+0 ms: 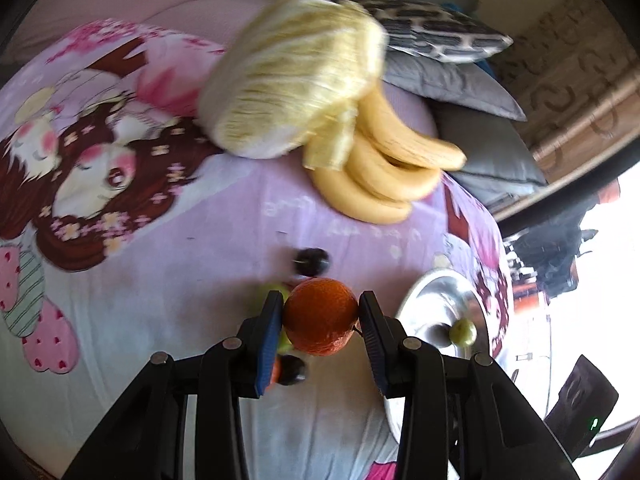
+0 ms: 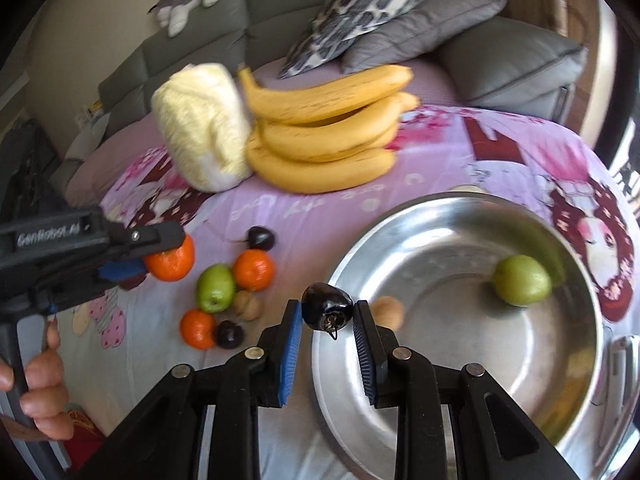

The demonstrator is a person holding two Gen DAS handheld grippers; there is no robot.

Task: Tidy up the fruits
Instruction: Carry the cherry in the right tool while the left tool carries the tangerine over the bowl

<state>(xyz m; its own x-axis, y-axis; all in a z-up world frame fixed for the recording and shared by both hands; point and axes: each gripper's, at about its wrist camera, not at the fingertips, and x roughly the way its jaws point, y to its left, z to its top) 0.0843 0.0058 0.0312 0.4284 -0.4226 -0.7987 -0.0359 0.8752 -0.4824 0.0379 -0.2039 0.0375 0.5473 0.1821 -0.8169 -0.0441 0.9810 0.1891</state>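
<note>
Shiny round steel basin (image 2: 460, 240) with smooth reflective wall, glossy dark plum (image 2: 327, 307), dimpled matt orange tangerine (image 1: 320, 316), printed lilac cotton bedsheet (image 1: 168, 264), ribbed blue rubber pads (image 2: 291, 354) on matt black plastic tongs (image 2: 326, 320)

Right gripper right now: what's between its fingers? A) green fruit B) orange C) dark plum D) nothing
C: the right gripper is shut on a dark plum above the near rim of the steel bowl; the orange is in the left gripper.
</note>
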